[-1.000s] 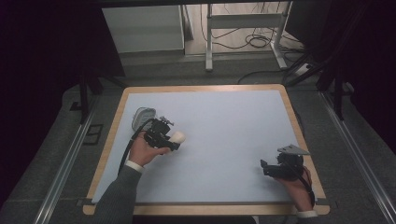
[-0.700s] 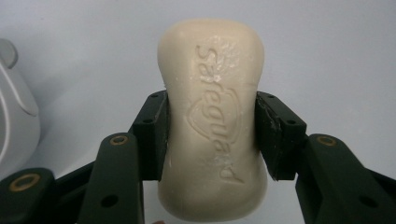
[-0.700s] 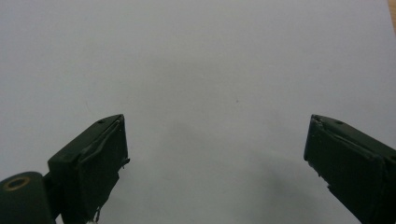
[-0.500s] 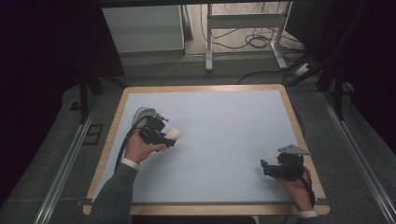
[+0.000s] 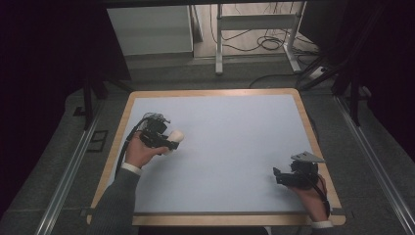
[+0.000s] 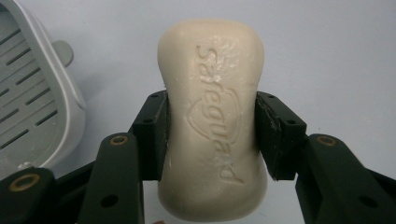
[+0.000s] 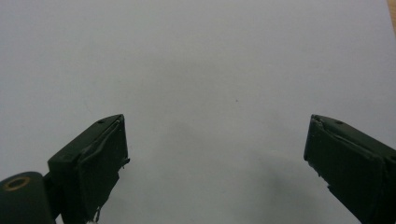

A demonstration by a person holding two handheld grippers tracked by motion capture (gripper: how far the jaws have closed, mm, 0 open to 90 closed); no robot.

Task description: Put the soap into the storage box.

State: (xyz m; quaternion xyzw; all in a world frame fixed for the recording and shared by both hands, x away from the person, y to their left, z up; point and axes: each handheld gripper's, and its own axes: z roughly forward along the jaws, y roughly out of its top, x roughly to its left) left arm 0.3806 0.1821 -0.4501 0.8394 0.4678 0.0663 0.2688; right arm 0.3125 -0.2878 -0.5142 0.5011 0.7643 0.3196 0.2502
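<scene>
A cream bar of soap (image 6: 212,126) stamped "Safeguard" sits lengthwise between the jaws of my left gripper (image 6: 211,135), whose pads press on both of its sides. In the high view that left gripper (image 5: 169,141) is at the table's left side, with the soap (image 5: 176,136) sticking out to its right. Just left of the soap lies a grey slotted soap dish (image 6: 35,93). My right gripper (image 5: 278,176) rests near the front right corner. In its own view the right gripper (image 7: 217,140) is open over the bare mat, with nothing between its jaws.
The work surface is a pale blue-grey mat (image 5: 230,132) with a wooden border (image 5: 315,147). Beyond the far edge are metal table legs and cables (image 5: 264,44) on the floor. Rails run along both sides of the table.
My left hand has carried the soap a little leftward and away from me, so that it now covers the grey dish in the high view. The right gripper has stayed put.
</scene>
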